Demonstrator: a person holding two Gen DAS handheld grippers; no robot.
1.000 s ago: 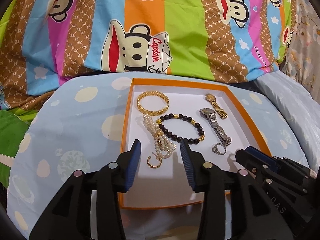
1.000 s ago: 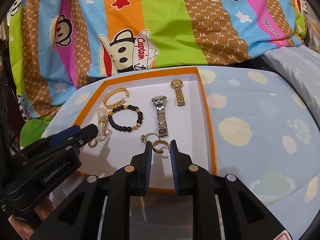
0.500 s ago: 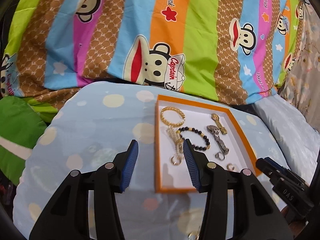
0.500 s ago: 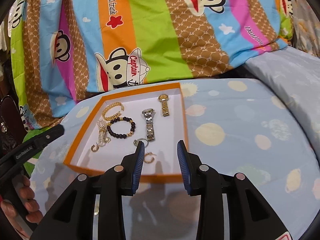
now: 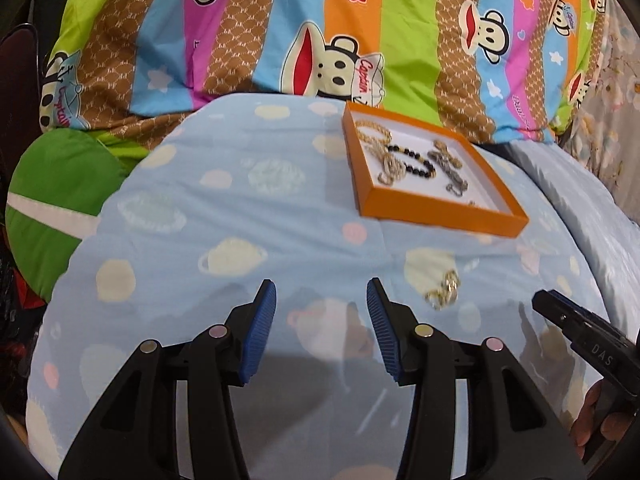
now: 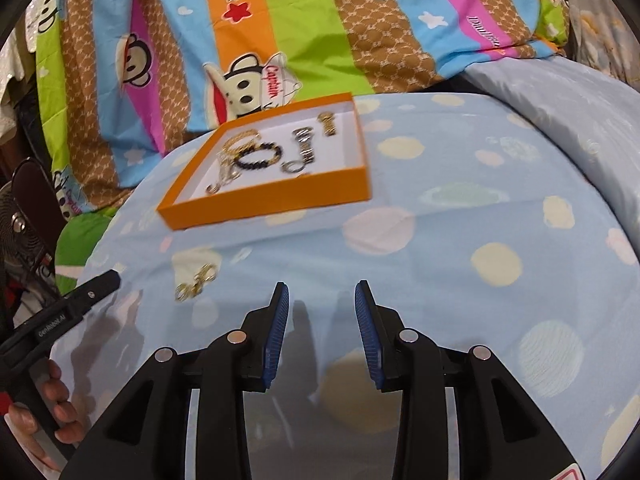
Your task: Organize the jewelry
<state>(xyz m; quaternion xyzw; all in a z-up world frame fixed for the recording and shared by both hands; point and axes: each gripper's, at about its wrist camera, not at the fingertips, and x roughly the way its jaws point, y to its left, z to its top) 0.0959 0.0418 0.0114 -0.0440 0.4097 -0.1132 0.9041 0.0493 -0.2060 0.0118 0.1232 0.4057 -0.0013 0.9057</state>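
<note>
An orange box (image 5: 440, 212) (image 6: 272, 200) with a white floor lies on the blue spotted sheet. In it lie a gold bangle, a pearl strand, a black bead bracelet (image 6: 258, 156), two watches and rings. A gold piece of jewelry (image 5: 444, 294) (image 6: 196, 282) lies loose on the sheet in front of the box. My left gripper (image 5: 320, 324) is open and empty, left of the loose piece. My right gripper (image 6: 320, 320) is open and empty, right of it.
A striped cartoon-monkey blanket (image 5: 320, 40) rises behind the box. A green cushion (image 5: 52, 200) lies at the left. A pale blue pillow (image 6: 560, 92) lies at the right. A fan (image 6: 16, 232) stands at the far left of the right wrist view.
Both grippers have pulled back from the box toward the near edge. The right gripper has opened and left a gold ring in the box. The loose gold piece has come into view.
</note>
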